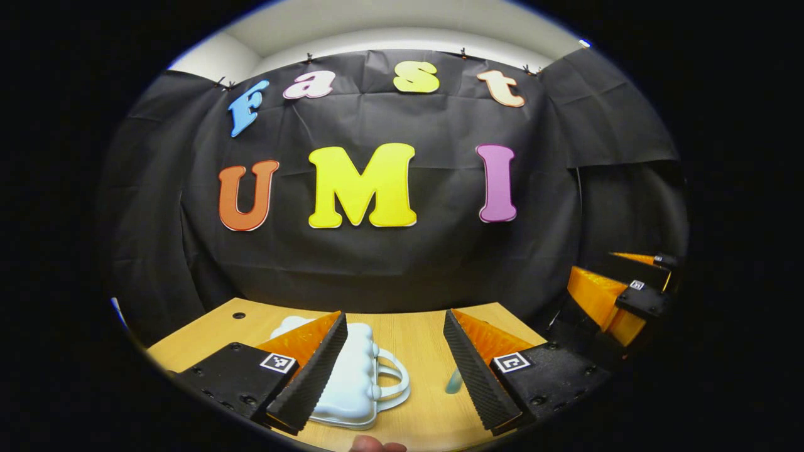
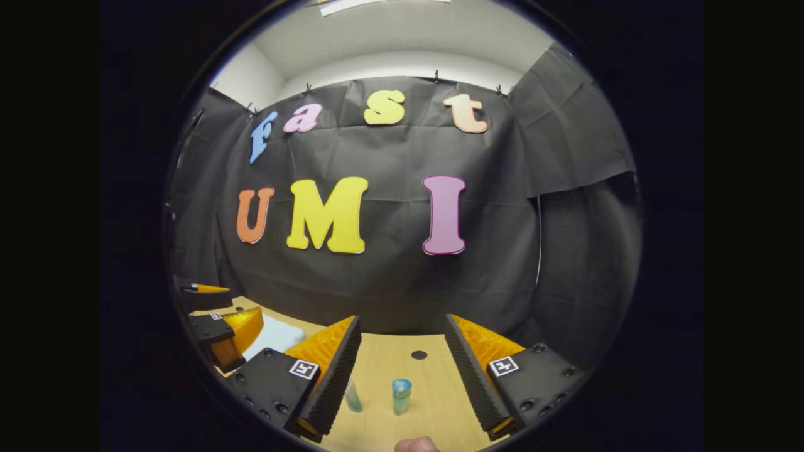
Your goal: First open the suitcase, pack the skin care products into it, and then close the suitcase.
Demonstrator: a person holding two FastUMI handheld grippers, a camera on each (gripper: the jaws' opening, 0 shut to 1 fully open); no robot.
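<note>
While both tongs, left (image 1: 394, 364) and right (image 2: 402, 370), are hovering spread and empty, the closed white suitcase (image 1: 355, 376) is lying flat on the tabletop (image 1: 427, 351) beneath the left pair. Two small bottles (image 2: 401, 395), apparently upright, are standing ahead of the right pair, risking a topple from any careless approach.

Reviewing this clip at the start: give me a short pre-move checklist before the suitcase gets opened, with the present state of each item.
1. Suitcase lies closed on the table, handle facing the right side of the left gripper view: ok.
2. Left gripper open, nothing between its fingers: ok.
3. Right gripper open and holding nothing: ok.
4. Skin care bottle stands upright ahead of the right gripper: ok.
5. Second bottle partly hidden behind a finger; upright or not: cannot tell.
6. Suitcase latch or zip free to open: cannot tell.
</note>
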